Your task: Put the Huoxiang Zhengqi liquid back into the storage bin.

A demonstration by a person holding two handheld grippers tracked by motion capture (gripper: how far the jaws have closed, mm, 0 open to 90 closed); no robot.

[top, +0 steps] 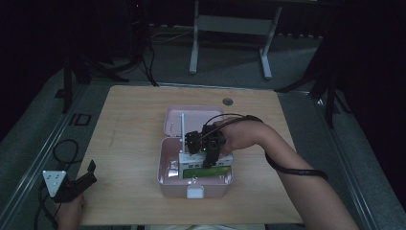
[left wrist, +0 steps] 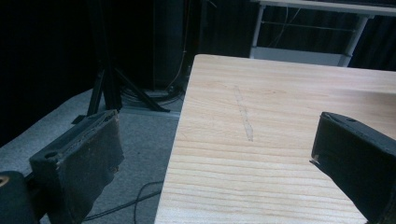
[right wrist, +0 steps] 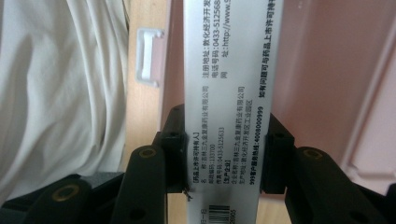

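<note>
From the high view, you are reaching your right gripper into the one pink case at the table's middle, gripping the white box; your left gripper is idling far left, so the right is nearer.

In the left gripper view, your jaws are gaping wide over bare table, holding nothing.

In the right gripper view, your jaws are clamping one box, its long axis running straight away from you.

lab/studio | dark curtains | tripod stands | floor cables
</note>
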